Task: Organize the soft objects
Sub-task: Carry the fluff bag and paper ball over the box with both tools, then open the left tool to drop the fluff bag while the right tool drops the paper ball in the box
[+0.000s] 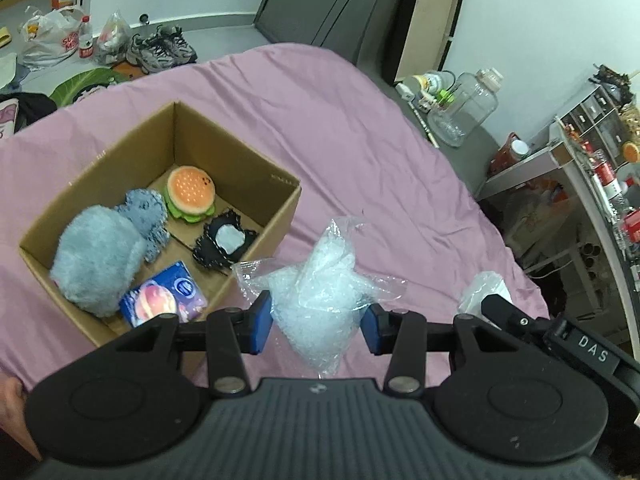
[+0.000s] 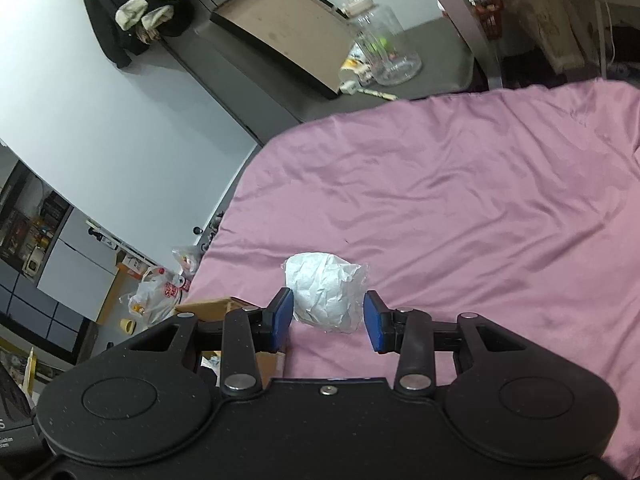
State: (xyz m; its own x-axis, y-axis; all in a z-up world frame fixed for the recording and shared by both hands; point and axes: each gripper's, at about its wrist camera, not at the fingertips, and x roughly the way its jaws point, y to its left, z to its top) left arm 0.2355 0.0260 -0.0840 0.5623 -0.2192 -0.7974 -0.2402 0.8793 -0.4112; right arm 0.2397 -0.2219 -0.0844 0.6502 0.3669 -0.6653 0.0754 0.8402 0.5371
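An open cardboard box (image 1: pixel 256 164) on the pink bed holds a grey plush (image 1: pixel 98 260), a grey mitt (image 1: pixel 146 216), a burger toy (image 1: pixel 191 193), a black pouch (image 1: pixel 224 242) and a blue tissue pack (image 1: pixel 162 300). My left gripper (image 1: pixel 316 322) is open around a clear bubble-wrap bag (image 1: pixel 320 292), just right of the box. My right gripper (image 2: pixel 328 320) is open, its pads on either side of a white crumpled wrapped bundle (image 2: pixel 326 290) lying on the sheet. That bundle also shows in the left wrist view (image 1: pixel 486 288).
The pink sheet (image 2: pixel 480 200) spreads wide to the right. A grey side table with a large clear jar (image 1: pixel 464 108) stands beyond the bed. Shoes (image 1: pixel 160 48) and plastic bags (image 1: pixel 48 36) lie on the floor. A cluttered shelf (image 1: pixel 600 168) is at the right.
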